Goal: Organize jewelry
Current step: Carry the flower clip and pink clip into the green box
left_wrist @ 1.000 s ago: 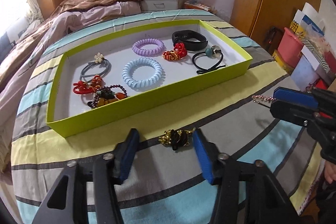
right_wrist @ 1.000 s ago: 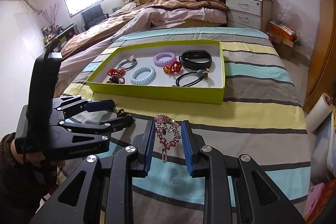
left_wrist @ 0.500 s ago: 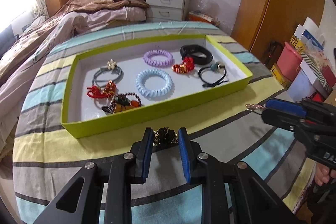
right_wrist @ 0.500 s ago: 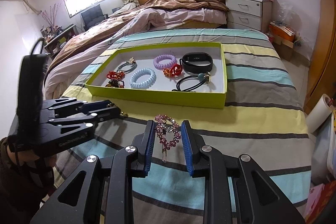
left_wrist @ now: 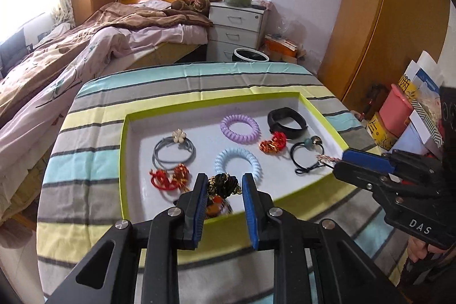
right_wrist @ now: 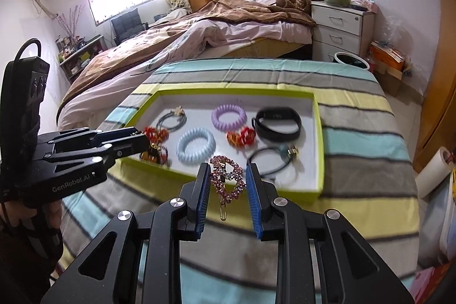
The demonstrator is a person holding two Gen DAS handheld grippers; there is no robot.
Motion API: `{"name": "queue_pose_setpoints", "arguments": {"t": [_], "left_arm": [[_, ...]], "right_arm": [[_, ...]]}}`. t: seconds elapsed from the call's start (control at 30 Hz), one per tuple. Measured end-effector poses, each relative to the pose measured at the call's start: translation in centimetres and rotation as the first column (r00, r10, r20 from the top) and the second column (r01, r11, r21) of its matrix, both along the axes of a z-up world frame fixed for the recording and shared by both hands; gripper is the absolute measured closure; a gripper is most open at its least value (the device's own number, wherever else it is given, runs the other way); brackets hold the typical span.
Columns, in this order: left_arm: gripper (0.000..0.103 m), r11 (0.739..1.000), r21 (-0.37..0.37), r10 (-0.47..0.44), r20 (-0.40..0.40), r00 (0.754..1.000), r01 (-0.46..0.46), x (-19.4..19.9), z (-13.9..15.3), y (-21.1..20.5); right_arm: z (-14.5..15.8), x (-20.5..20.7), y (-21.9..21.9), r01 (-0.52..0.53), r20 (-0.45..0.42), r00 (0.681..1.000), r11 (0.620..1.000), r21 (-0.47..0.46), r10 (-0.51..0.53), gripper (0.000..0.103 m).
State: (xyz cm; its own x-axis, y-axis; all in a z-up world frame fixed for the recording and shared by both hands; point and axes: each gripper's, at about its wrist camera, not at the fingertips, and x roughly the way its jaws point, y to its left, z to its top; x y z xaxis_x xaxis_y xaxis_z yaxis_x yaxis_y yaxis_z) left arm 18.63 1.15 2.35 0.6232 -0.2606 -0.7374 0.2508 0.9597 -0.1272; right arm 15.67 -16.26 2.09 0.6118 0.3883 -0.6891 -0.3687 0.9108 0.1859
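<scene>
My left gripper [left_wrist: 222, 187] pinching black-and-gold chain hair tie [left_wrist: 223, 184]; jaws just closed on it. My right gripper [right_wrist: 228, 184] clamping pink rhinestone hair clip [right_wrist: 227, 180]. Both held above near edge of lime-green cardboard tray [left_wrist: 313, 188] — carry step. Next: lower onto bare tray floor, release.

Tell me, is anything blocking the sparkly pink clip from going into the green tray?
Nothing visible blocks it. The right gripper holds the pink clip above the green tray's near edge. Just beyond lies the black hair tie, with bare white floor beside it for the clip.
</scene>
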Motion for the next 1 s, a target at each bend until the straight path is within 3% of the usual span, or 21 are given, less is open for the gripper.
{"name": "queue_pose_setpoints", "arguments": {"t": [0.37,0.73,0.9,1.0], "left_arm": [[0.078,1.0,-0.014,0.02,-0.06,0.998,-0.021,4.2,-2.2,0.5],[0.077,1.0,-0.012,0.021,-0.094,0.995,-0.022,4.9,-3.6,0.2],[0.062,0.999,-0.016,0.032,-0.096,0.995,-0.033,4.7,-3.4,0.4],[0.062,0.999,-0.017,0.04,-0.087,0.995,-0.042,4.4,-3.0,0.6]], "right_arm": [[-2.3,5.0,2.3,-0.032,-0.069,0.997,0.998,-0.053,0.029,0.077],[-4.1,6.2,2.7,-0.056,-0.121,0.992,0.995,-0.08,0.046,0.076],[-4.0,6.2,3.0,-0.05,-0.119,0.992,0.994,-0.093,0.039,0.076],[-3.7,6.3,3.1,-0.045,-0.111,0.993,0.994,-0.097,0.034,0.071]]}}
